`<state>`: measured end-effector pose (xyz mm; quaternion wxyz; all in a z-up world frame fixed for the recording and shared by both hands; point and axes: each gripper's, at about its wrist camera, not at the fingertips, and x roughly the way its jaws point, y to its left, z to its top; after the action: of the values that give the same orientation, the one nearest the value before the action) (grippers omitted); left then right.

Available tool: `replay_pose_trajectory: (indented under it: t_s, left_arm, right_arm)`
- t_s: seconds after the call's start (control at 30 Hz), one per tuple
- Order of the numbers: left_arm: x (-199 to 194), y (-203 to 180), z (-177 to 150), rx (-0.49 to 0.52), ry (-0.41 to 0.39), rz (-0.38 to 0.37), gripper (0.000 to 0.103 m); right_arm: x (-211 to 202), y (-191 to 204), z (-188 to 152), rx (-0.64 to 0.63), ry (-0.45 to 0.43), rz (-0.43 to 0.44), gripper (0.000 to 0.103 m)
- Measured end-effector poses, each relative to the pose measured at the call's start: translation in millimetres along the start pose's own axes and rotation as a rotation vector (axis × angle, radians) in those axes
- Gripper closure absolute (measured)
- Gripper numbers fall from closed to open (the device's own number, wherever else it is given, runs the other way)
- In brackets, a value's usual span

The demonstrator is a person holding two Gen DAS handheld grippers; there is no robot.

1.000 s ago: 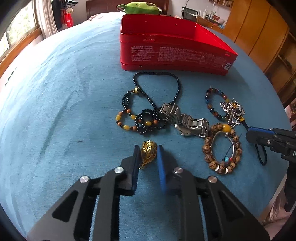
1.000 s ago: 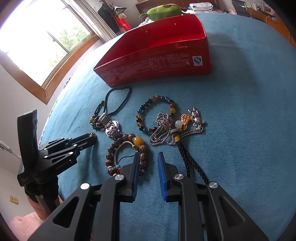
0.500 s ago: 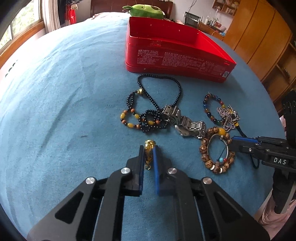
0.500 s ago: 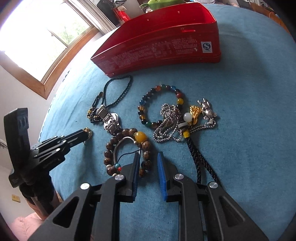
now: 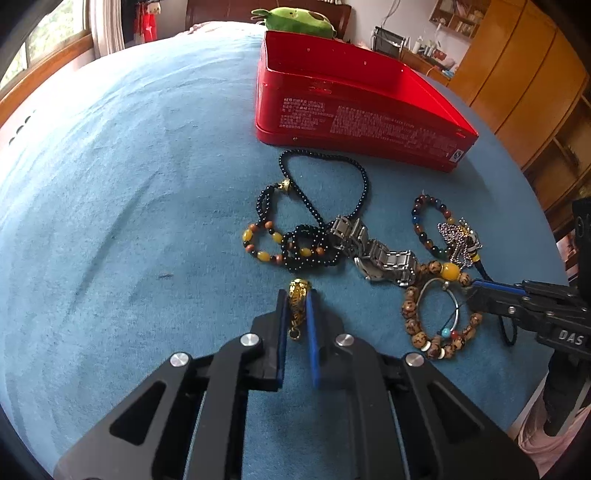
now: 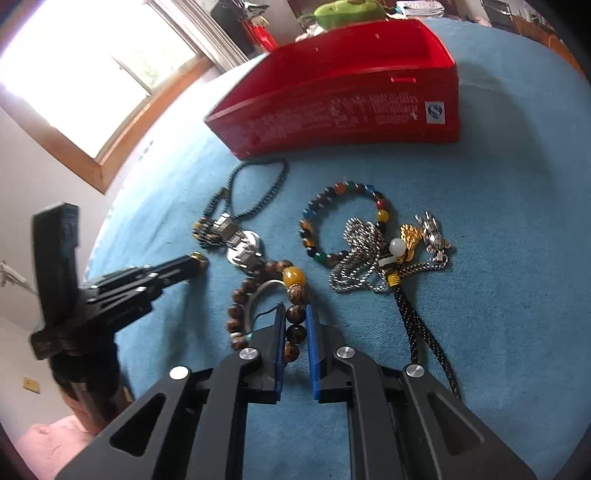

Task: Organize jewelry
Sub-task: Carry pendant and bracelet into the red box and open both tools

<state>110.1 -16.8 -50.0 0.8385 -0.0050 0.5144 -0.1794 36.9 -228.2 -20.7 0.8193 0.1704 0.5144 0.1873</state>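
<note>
My left gripper (image 5: 296,297) is shut on a gold pendant (image 5: 297,295), held just above the blue cloth. My right gripper (image 6: 295,314) is partly closed, its jaws on either side of the brown wooden bead bracelet (image 6: 295,291) with an amber bead; whether it grips the beads is unclear. An open red tin (image 5: 354,107) stands beyond the jewelry and shows in the right wrist view (image 6: 343,110) too. A black bead necklace (image 5: 332,184), a steel watch (image 5: 373,251) and a multicolour bead bracelet (image 6: 343,221) lie on the cloth.
A silver chain with charms and a braided cord (image 6: 399,251) lies right of the wooden bracelet. A small amber and black bead bracelet (image 5: 273,243) lies by the watch. A green plush toy (image 5: 295,20) sits behind the tin. Wooden cabinets (image 5: 528,74) stand to the right.
My left gripper closed on the gold pendant and lifted it slightly. My right gripper moved forward so its jaws now straddle the wooden bead bracelet.
</note>
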Motion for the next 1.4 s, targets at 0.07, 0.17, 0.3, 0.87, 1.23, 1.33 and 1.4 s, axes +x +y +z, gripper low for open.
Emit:
replay_pose_trajectory:
  t_s: [0.07,0.17,0.3,0.87,1.23,1.33,1.4]
  left_arm:
    - [-4.6,-0.5,-0.4,-0.003,-0.008,-0.006,0.096]
    - [-15.0,-2.9,0.4,-0.003,-0.032,-0.014,0.096]
    - [-30.6,-3.6,0.8,-0.002,-0.063,-0.024,0.096]
    - [-62.9,-15.0,14.5,0.037,-0.124,-0.050,0.096]
    - [-72.4,-32.2,71.3,0.090,-0.167,-0.034,0.096]
    - [-73.6,-39.6,98.0,0.109,-0.183,-0.018,0.096]
    - [-71.8,-43.3,114.6,0.112,-0.188,-0.008,0.096]
  right_arm:
    - [-7.6,2.4,0.7,-0.012,-0.011,0.024,0.093]
    - [-18.6,7.3,3.1,-0.025,-0.027,0.059,0.093]
    - [-30.1,14.3,5.2,-0.035,-0.033,0.122,0.093]
    - [-68.5,23.6,24.7,-0.068,-0.107,0.098,0.093]
    - [-99.6,13.4,82.2,-0.074,-0.179,0.034,0.093]
    - [-108.5,13.2,107.8,-0.081,-0.208,0.026,0.093]
    - [-110.1,12.8,123.5,-0.081,-0.227,0.015,0.093]
